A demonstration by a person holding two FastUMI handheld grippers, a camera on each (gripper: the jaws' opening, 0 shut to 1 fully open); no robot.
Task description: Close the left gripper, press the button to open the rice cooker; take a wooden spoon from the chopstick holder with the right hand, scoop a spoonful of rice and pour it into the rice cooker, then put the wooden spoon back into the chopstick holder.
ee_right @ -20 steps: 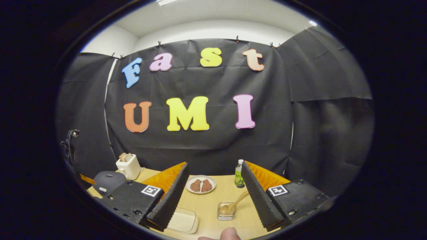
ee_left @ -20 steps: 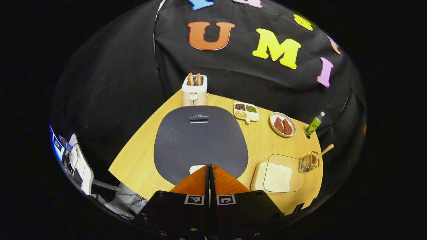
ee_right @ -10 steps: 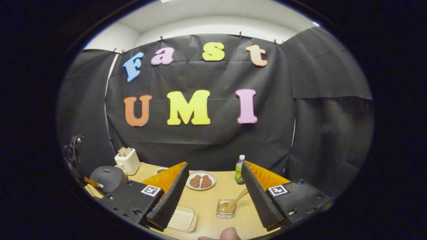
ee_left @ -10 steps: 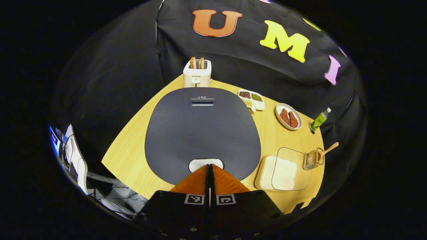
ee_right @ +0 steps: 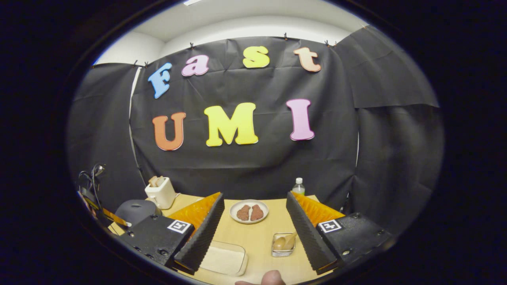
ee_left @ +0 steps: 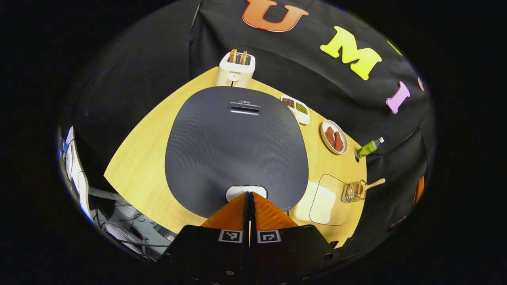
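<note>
Pressing step in hand: left gripper (ee_left: 248, 194), jaws together, tips at the rice cooker (ee_left: 236, 146) lid's 6 o'clock button (ee_left: 246, 191), needs downward push; right gripper (ee_right: 253, 221) waits wide, empty.

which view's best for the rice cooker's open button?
Left gripper view: the button sits at the lid's near edge, just ahead of the shut left tongs. Right gripper view shows the rice cooker small at far left, button unclear.

The left claw (ee_left: 249, 194) points forward and down with its two fingers pressed flat together (no gap between them). The right claw (ee_right: 255, 221) is held level, fingers spread wide.
</note>
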